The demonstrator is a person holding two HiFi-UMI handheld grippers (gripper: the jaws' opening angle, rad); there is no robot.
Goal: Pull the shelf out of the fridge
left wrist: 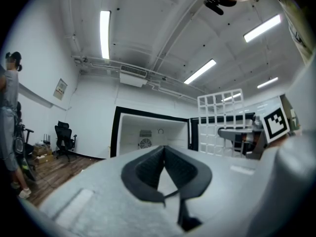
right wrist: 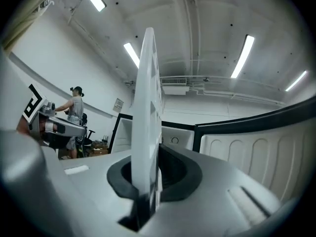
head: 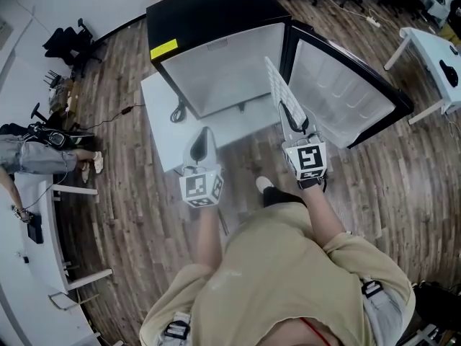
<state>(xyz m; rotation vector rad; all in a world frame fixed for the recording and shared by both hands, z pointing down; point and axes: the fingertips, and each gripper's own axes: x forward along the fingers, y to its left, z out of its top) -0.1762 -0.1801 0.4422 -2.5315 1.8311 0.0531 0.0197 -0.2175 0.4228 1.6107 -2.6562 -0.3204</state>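
The black fridge [head: 216, 13] stands open with its door [head: 338, 92] swung to the right; its white inside [head: 223, 71] looks bare. The white grid shelf [head: 276, 85] is outside the fridge, standing on edge in front of the opening. My right gripper [head: 294, 126] is shut on its near edge; in the right gripper view the shelf [right wrist: 147, 102] rises straight up from between the black pads [right wrist: 170, 169]. My left gripper [head: 204, 143] hangs to the left, apart from the shelf, jaws closed with nothing between them. From the left gripper view [left wrist: 164, 151] the shelf [left wrist: 219, 120] shows at the right.
The fridge sits on a low white platform [head: 160, 117] on the wood floor, with a cable [head: 115, 112] trailing left. A person [head: 32, 156] stands at the far left near a white desk. Another white desk [head: 432, 49] is at the right, office chairs [head: 68, 42] at the back left.
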